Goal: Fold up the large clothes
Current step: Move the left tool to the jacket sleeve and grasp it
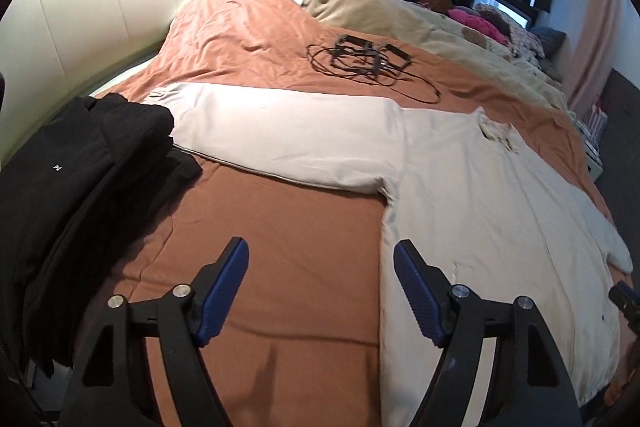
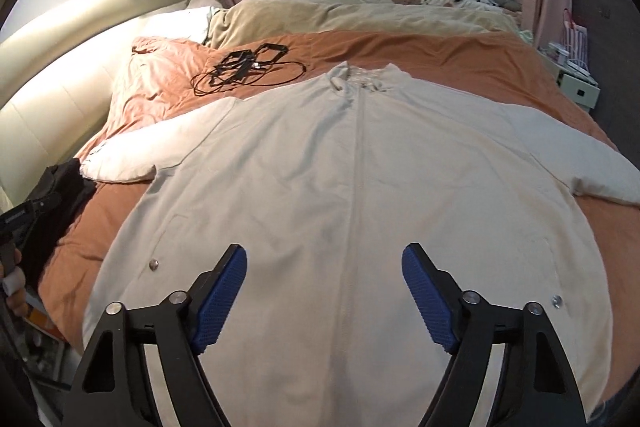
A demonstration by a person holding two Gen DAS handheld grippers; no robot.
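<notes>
Jacket (image 1: pixel 480 195), pale cream, lies spread flat on the rust-orange duvet (image 1: pixel 288 227), and in our left wrist view its collar points away from us toward the window side, its long axis running up the frame. One sleeve stretches out leftward, its cuff touching the folded black garment (image 1: pixel 80 179). Our left gripper (image 1: pixel 321 267) hangs above the bare duvet just beside the jacket's edge, fingers spread apart with nothing between them. A tangle of black cables (image 1: pixel 368 61) sits beyond the sleeve.

Over to our right wrist view: the jacket (image 2: pixel 360 187) fills the frame, zip line running straight away from us to the collar, sleeves out to both sides. Our right gripper (image 2: pixel 324 267) hovers over the hem, fingers released, grasping nothing.
</notes>
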